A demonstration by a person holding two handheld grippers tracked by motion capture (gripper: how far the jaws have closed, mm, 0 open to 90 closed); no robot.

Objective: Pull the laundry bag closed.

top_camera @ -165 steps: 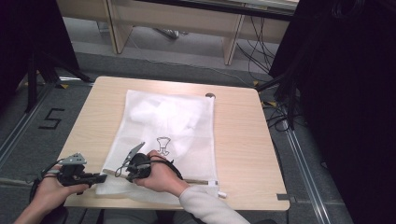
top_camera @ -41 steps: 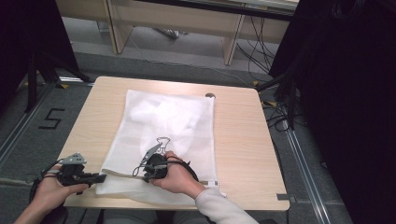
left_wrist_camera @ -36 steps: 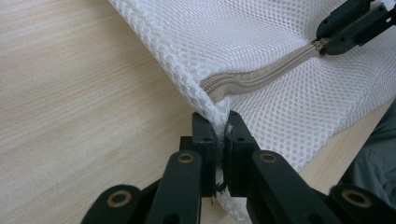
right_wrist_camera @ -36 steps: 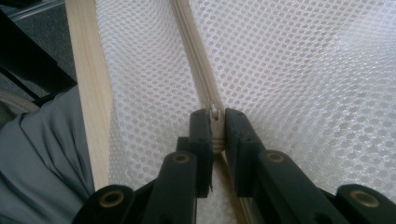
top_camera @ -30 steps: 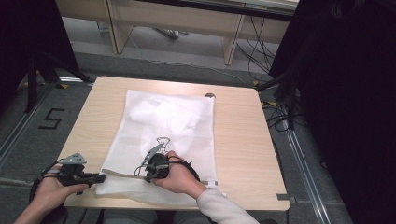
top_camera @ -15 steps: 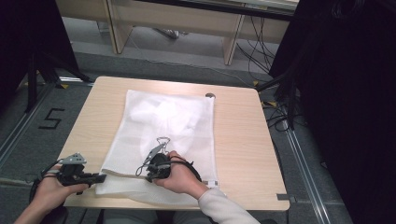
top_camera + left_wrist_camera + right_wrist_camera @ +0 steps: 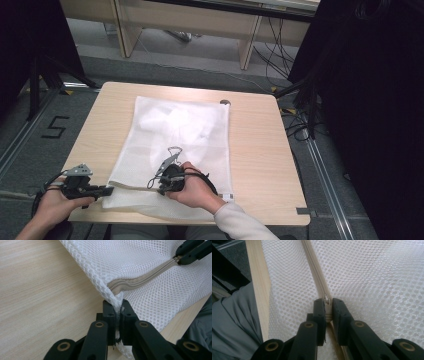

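White mesh laundry bag [image 7: 175, 145] with a beige zipper [image 7: 147, 275], lying flat on the light wooden table [image 7: 255, 150], reaching from near the far edge down to the near edge, a bit left of centre. Bottom hem hanging slightly over the near edge.

Left gripper [image 7: 105, 190] parked at the near left corner of the table, jaws pressed together on the corner of the bag right where the zipper ends. In the left gripper view [image 7: 118, 312], mesh bunched up and squeezed between the two black jaws, fabric pulled into a little ridge rising from them. Zipper running off to the upper right there, with the tip of the other gripper sitting on it.

Right gripper [image 7: 161, 175] further along the near edge, roughly mid-bag, resting on the mesh. In the right gripper view [image 7: 327, 305], jaws pinching the small zipper pull [image 7: 326, 300], zipper tape stretching straight away from it up the middle of the fabric. Strip of table edge and grey trouser fabric [image 7: 234, 322] off to the left in that view.

Thin black cable [image 7: 174, 150] looping on the bag just beyond the right gripper. Both hands low at the near edge, well apart.
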